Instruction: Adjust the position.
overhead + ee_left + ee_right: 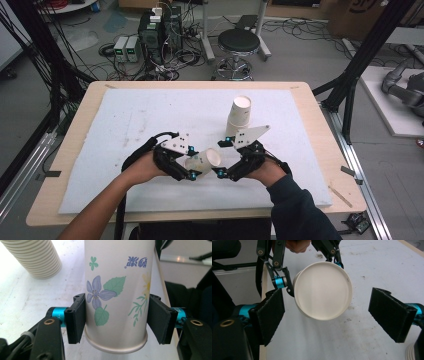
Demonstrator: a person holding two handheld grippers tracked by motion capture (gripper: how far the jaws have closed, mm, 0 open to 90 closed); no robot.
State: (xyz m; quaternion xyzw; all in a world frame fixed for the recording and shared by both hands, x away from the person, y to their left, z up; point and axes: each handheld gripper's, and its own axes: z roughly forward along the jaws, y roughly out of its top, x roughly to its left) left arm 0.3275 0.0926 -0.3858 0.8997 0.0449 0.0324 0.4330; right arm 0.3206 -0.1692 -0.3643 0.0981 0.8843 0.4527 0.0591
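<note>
Paper cup (205,161) is clenched on its side in the left tongs (192,164) — next, it is judged, a handover into the released right tongs (223,158), mouth first.

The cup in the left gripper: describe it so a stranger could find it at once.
On the white mat, near its front edge, the left gripper holds one paper cup on its side. Unlike the plain ribbed stack of cups standing behind, it has printed flowers and leaves.

A black round stool (239,42) is seen on the floor beyond the table (65,150); computer boxes (159,31) with tangled cables are set left of it.
</note>
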